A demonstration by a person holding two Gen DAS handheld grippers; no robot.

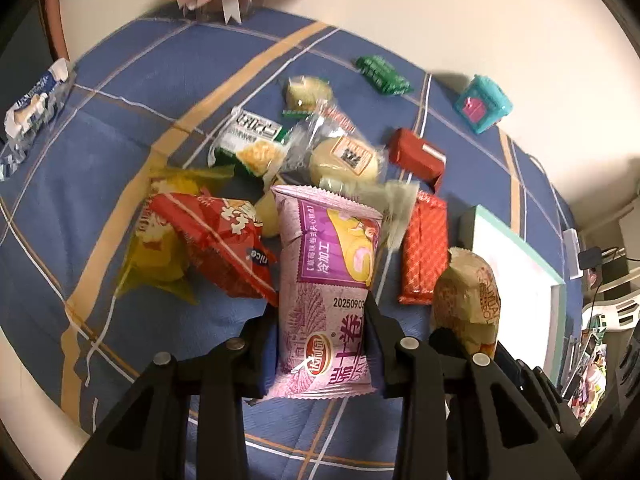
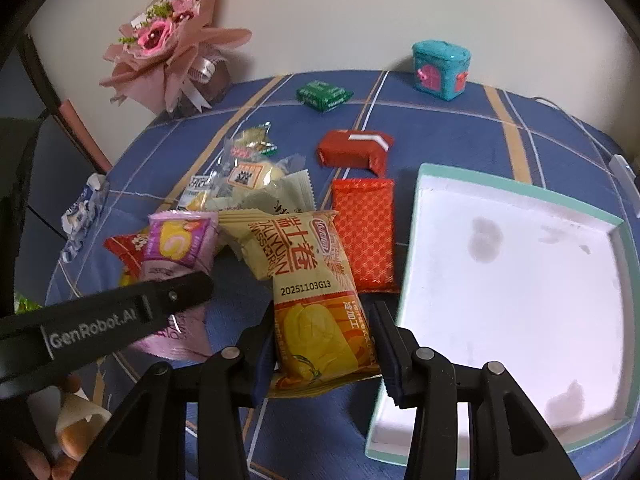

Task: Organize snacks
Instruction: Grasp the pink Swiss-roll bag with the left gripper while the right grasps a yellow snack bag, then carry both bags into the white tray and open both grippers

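My left gripper [image 1: 322,324] is shut on a pink-purple roll-cake pack [image 1: 324,280], held above the blue checked cloth; it also shows in the right wrist view [image 2: 180,244] under the left gripper's arm. My right gripper [image 2: 324,332] is shut on a yellow roll-cake pack [image 2: 316,304], which shows in the left wrist view [image 1: 470,296] too. A white tray with a mint rim [image 2: 424,200] lies just right of the right gripper. A pile of loose snacks [image 1: 256,152] lies beyond both grippers.
An orange-red wafer pack [image 2: 366,236], a red box [image 2: 352,150], a green pack [image 2: 324,94] and a teal box [image 2: 440,70] lie on the cloth. A pink bouquet [image 2: 160,48] stands at the back left. A crumpled blue-white wrapper [image 1: 32,108] lies far left.
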